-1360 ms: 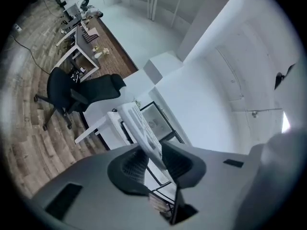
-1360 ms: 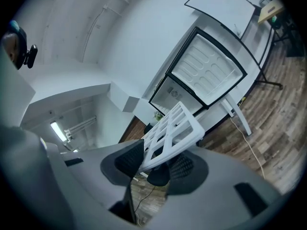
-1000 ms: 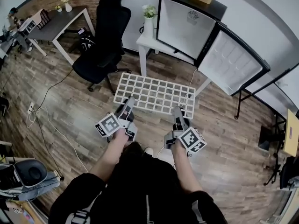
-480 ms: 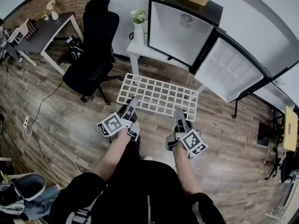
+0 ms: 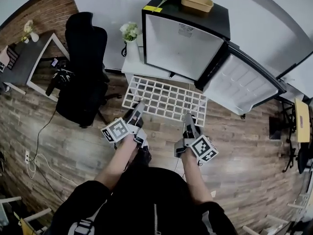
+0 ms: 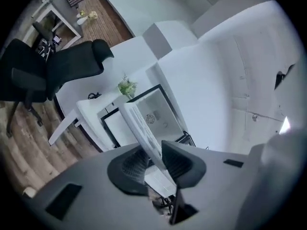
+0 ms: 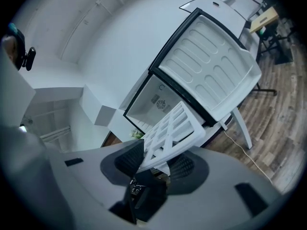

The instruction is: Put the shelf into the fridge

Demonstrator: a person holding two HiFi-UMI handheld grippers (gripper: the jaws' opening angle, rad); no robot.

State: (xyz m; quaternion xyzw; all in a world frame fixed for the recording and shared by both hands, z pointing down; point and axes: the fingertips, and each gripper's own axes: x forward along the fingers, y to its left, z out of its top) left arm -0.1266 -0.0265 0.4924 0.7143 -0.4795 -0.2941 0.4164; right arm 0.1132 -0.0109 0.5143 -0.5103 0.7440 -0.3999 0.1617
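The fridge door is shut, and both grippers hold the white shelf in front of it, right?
Not quite. The fridge door is open, swung out to the right of the fridge; the head view shows this. The rest is right: the left gripper and the right gripper are both shut on the white shelf in front of it.

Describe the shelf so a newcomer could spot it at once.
Find the black fridge with its door open. Just in front of it, above the wood floor, is the white shelf: the only flat grid of square holes, gripped at its near edge by the left tool and right tool.
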